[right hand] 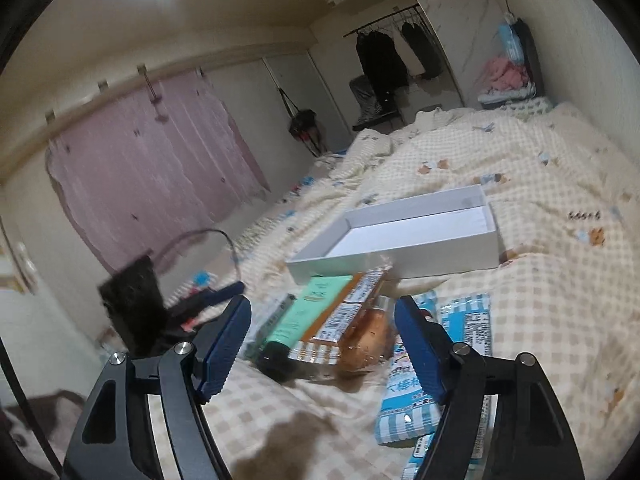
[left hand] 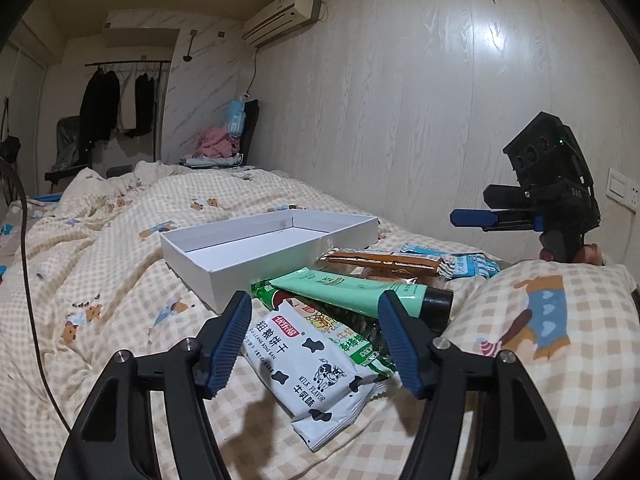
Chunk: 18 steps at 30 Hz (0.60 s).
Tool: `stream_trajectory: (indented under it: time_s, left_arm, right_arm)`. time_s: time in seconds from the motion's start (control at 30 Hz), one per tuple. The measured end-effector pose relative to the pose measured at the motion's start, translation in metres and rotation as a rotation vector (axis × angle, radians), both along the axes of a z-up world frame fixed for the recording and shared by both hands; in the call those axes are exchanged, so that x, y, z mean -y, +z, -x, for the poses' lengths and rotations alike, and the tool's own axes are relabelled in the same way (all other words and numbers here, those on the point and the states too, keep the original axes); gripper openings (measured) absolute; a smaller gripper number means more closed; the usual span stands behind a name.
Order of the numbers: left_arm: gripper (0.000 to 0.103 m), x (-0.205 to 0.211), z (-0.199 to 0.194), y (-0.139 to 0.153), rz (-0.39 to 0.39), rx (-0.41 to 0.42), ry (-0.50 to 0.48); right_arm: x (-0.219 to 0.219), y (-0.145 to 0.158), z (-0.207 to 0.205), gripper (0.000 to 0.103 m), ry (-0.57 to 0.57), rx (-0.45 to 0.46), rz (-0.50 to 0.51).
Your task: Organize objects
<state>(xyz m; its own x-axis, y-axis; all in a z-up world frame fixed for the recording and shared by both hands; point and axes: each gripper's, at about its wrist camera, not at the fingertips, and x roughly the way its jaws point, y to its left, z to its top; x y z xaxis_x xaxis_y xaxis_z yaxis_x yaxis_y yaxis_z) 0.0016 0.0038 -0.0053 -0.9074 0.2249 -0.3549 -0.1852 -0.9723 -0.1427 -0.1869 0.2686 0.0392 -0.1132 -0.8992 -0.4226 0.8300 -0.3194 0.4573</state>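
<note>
A bed (left hand: 120, 264) under a yellow checked quilt with cartoon bears carries a loose pile of packets and toiletries. An empty white box (left hand: 224, 264), shallow and open at the top, lies on the quilt just beyond the pile. Nearest the left hand-held gripper (left hand: 316, 340) is a white biscuit packet (left hand: 308, 376) with black cow patches, lying flat and overlapping a green snack packet (left hand: 360, 344); a mint-green tube (left hand: 360, 288) with a black cap rests across both. Behind it lies a brown-and-orange bar wrapper (left hand: 384, 262), then blue-and-white striped packets (right hand: 404, 400) toward the pillow. The left hand-held gripper hovers with its jaws partly open on either side of the biscuit packet, the blue pads touching nothing. The right hand-held gripper (right hand: 324, 344), seen blurred in its own view, also stands partly open over the tube's cap and a clear-wrapped brown pastry (right hand: 368, 340), gripping nothing.
</note>
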Motion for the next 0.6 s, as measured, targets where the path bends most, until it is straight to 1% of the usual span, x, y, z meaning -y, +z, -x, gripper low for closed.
stream_trajectory:
  time_s: [0.07, 0.17, 0.3, 0.6]
  left_arm:
    - [0.078, 0.0011, 0.0012, -0.0005, -0.006, 0.008, 0.002]
    - [0.079, 0.0036, 0.0022, -0.0005, -0.014, 0.013, 0.001]
    - [0.081, 0.0041, 0.003, -0.0012, -0.017, 0.02, 0.0]
    - [0.083, 0.0064, 0.0055, -0.0031, -0.027, 0.035, 0.001]
  right_arm:
    - [0.0039, -0.0033, 0.0019, 0.076, -0.003, 0.015, -0.028]
    - [0.0081, -0.0043, 0.0003, 0.076, -0.003, 0.009, -0.06]
    - [0.0098, -0.0039, -0.0029, 0.076, -0.003, -0.011, -0.078]
    - [0.012, -0.0071, -0.001, 0.076, -0.01, -0.006, -0.101]
